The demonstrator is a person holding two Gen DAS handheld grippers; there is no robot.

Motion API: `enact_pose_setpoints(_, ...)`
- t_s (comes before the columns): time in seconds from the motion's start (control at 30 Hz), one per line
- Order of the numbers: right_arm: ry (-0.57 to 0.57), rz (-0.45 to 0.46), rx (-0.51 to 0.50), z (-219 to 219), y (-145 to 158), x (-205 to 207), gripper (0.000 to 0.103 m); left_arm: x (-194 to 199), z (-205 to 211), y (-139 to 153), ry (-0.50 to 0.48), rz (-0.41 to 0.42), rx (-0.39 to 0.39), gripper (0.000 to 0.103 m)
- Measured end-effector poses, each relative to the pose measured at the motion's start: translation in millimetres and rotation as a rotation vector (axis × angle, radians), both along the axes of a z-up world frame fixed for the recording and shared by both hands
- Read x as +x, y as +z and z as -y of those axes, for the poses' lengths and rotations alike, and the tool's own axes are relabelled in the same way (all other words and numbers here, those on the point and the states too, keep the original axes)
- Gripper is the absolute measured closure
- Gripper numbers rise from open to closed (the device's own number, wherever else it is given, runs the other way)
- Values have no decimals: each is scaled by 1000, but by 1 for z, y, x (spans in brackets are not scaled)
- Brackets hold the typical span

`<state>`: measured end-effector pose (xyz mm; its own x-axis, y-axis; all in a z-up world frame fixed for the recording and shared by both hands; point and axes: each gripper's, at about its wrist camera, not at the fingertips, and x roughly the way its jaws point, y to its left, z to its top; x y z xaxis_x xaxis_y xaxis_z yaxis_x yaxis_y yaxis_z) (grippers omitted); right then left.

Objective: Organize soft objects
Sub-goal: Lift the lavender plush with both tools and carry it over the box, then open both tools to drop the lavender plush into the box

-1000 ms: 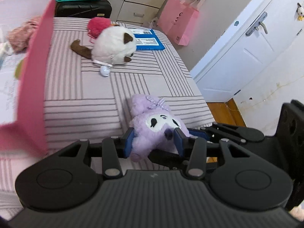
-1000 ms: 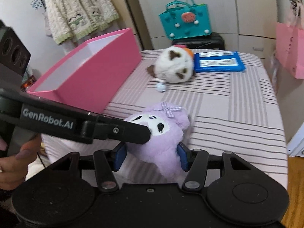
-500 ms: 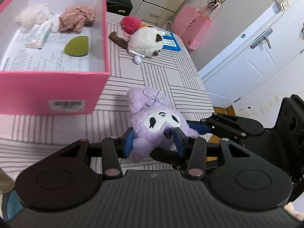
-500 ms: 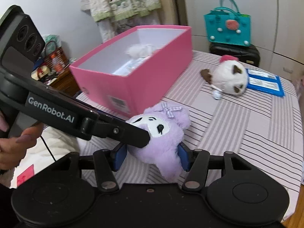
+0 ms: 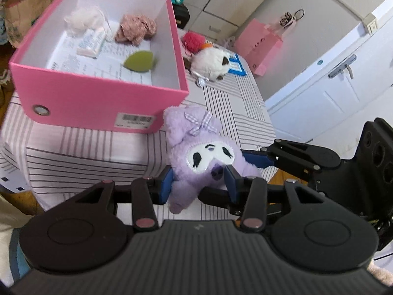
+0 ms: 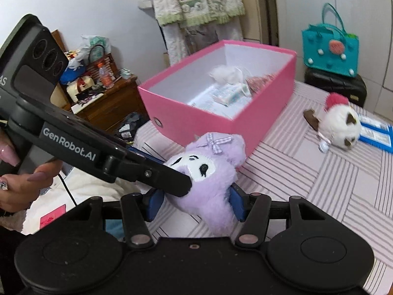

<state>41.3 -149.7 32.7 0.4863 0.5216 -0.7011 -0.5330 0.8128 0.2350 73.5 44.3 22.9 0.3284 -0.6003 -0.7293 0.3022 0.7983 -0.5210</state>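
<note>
Holding the purple plush toy (image 5: 196, 147) with both tools, I keep it up above the striped table (image 5: 86, 152), right beside the pink box (image 5: 98, 103). My left tool (image 5: 197, 183) squeezes its lower part between the blue pads. My right tool (image 6: 194, 204) grips its body too. A white plush cat (image 6: 340, 123) lies farther back on the table.

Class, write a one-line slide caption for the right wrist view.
Both grippers, right and left, clamp a purple plush beside the open pink box.
</note>
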Motion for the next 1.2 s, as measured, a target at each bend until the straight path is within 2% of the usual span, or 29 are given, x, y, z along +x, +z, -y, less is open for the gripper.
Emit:
enact_pose_setpoints(0.27,47,123,-5,-22,25,-3,41,-11,-23,27,11,120,14,59)
enact_pose_setpoints(0.47,57,214,7,-37,46,14,41,0,-47,48,43,192,-24,59)
enact_pose_setpoints(0.57,41,210,43,-41,47,37,41,17,-57,53,78,188,-49,59)
enact_pose_setpoints(0.77,-8,192,54,-47,35,87,42,66,-61,50,106,193,-29,59)
enact_pose_setpoints(0.93,-31,194,-11,-58,21,120,44,105,-63,35,132,193,-17,58)
enact_pose_setpoints(1.03,-36,184,-44,-62,12,137,45,121,-56,26,140,203,20,59)
enact_pose_setpoints(1.2,-68,112,-56,-63,-6,167,46,156,-54,8,152,142,34,59)
